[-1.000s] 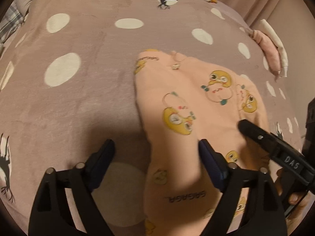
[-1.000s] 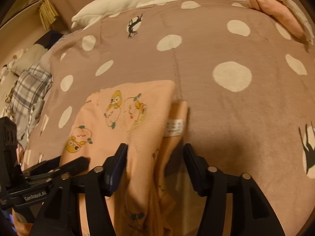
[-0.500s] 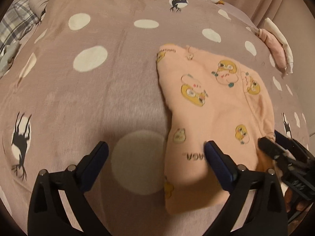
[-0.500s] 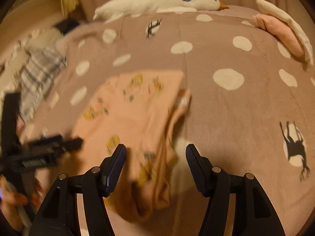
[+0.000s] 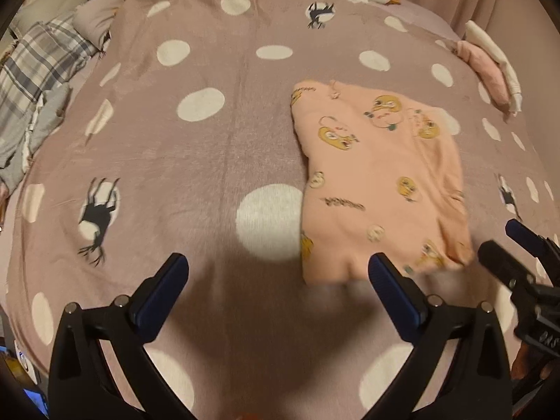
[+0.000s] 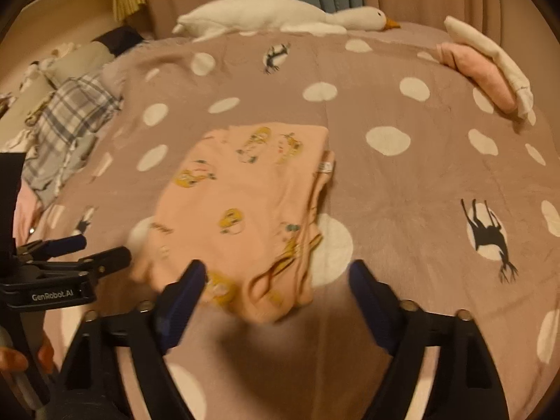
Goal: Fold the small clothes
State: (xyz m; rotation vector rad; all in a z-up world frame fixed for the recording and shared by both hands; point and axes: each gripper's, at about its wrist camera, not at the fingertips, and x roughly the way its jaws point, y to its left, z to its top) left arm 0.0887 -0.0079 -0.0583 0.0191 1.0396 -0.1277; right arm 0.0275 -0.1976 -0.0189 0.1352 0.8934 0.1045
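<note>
The peach garment (image 5: pixel 381 189) with yellow cartoon prints lies folded flat on the spotted bedspread (image 5: pixel 210 161). The left tongs (image 5: pixel 276 290) and right tongs (image 6: pixel 276 297) hover just short of its near edge, angled downward, both having just opened wide, gripping nothing.

My way is clear over the wide dotted blanket (image 5: pixel 210 161); only the folded peach garment (image 5: pixel 381 189) lies flat at right, folded clothes (image 6: pixel 486 70) far right.
</note>
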